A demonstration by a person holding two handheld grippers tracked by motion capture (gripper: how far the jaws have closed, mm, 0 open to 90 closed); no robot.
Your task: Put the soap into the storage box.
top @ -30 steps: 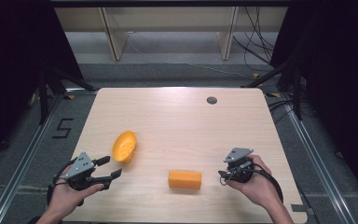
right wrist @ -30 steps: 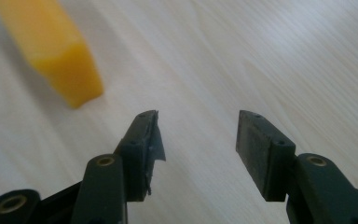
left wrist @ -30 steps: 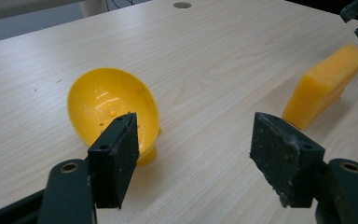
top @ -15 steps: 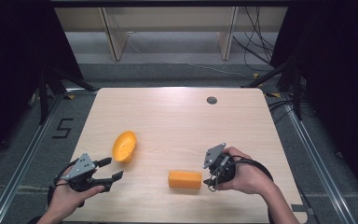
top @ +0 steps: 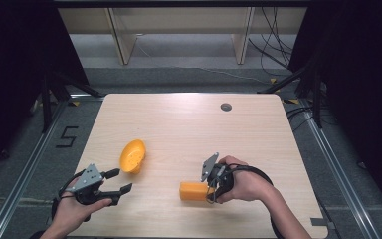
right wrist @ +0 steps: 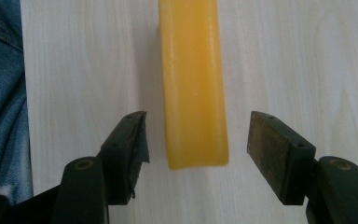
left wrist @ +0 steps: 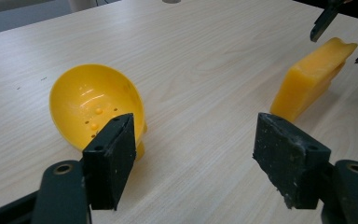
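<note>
Orange block (right wrist: 194,84) between open right jaws

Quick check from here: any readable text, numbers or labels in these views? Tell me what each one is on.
"5": black mark on the grey floor, left of the table.
No other text reads. The orange block, the yellow bowl and both grippers, left and right, show no lettering in the high view or either gripper view.

A lab-style recording bay: a pale wooden surface (top: 179,124) stands inside black curtains (top: 10,59), with floor rails (top: 25,164), loose cables (top: 273,45) at upper right (and a taped "5" (top: 67,136)).
</note>
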